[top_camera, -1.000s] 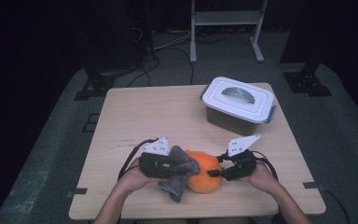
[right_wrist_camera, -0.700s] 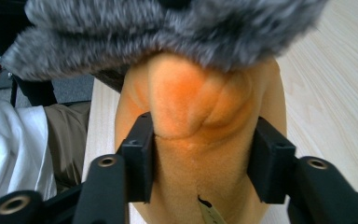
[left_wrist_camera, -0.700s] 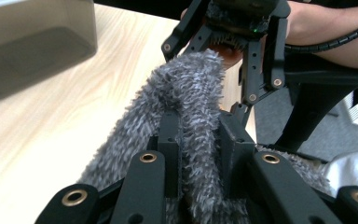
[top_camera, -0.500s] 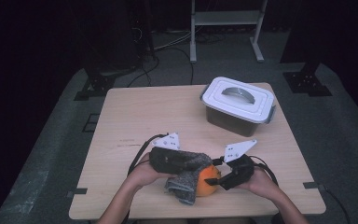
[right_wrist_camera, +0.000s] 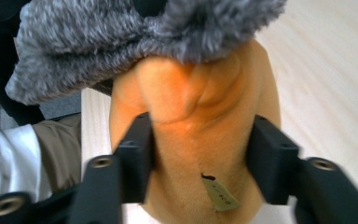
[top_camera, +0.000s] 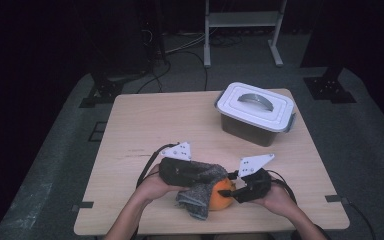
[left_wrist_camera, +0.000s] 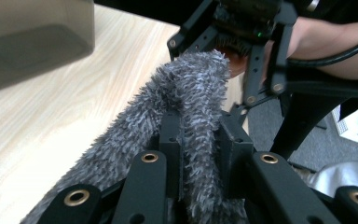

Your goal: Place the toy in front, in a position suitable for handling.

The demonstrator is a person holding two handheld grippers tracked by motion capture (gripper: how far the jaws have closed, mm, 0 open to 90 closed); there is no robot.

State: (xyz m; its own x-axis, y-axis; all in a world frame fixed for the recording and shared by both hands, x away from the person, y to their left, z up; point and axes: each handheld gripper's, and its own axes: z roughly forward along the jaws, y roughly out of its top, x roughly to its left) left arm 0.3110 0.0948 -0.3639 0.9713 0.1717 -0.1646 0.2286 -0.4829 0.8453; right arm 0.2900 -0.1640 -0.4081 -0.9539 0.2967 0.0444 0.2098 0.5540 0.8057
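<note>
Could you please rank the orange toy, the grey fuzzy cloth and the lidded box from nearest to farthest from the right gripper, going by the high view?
1. orange toy, between the right gripper's jaws.
2. grey fuzzy cloth, just left of it.
3. lidded box, far side of the table.

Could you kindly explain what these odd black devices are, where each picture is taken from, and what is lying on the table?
A person sits at a wooden table and holds a hand-operated, two-jaw gripper in each hand. One picture looks down from above; the other two come from small cameras riding on each gripper, looking along its black jaws. The left gripper is clamped shut on a fuzzy grey cloth. The right gripper has its jaws pressed on the sides of a soft orange object, which the cloth partly covers; its jaws have just been closing. Farther back on the table stands a closed container with a white lid.
</note>
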